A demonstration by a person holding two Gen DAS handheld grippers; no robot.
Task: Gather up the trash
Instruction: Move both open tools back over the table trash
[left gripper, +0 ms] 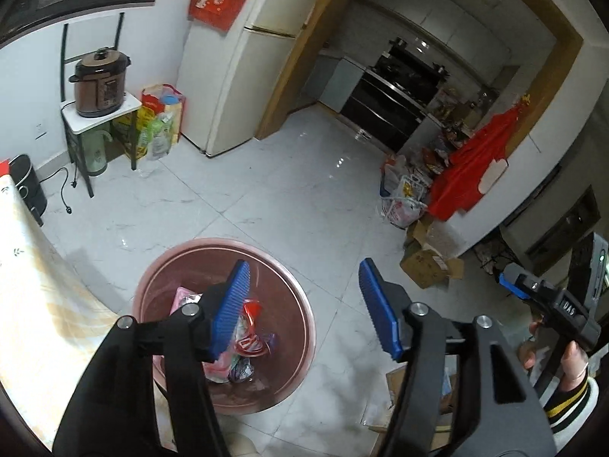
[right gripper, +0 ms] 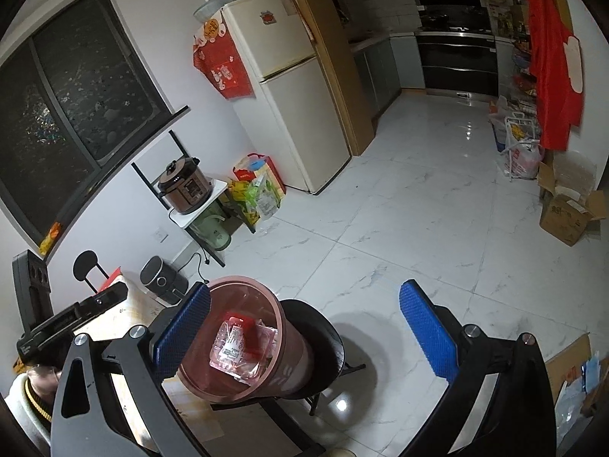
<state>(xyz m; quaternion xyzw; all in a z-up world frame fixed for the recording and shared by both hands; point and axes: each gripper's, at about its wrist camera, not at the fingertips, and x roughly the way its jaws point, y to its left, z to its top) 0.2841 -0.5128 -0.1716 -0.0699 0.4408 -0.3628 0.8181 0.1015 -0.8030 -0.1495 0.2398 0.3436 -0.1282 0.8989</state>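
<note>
Your left gripper (left gripper: pixel 304 304) hangs above the pink trash bin (left gripper: pixel 304 327), jaws spread wide and holding nothing; its left finger overlaps the bin's mouth, its right finger is over the white tile floor (left gripper: pixel 266 209). Wrappers (left gripper: pixel 247 342) lie inside the bin. Your right gripper (right gripper: pixel 304 327) is likewise wide open and empty, with the bin just beside its left finger, standing on a black stool (right gripper: pixel 323 327).

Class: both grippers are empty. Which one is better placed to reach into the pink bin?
Left. The left gripper hangs open almost directly above the pink bin; the right gripper sees it more from the side.
</note>
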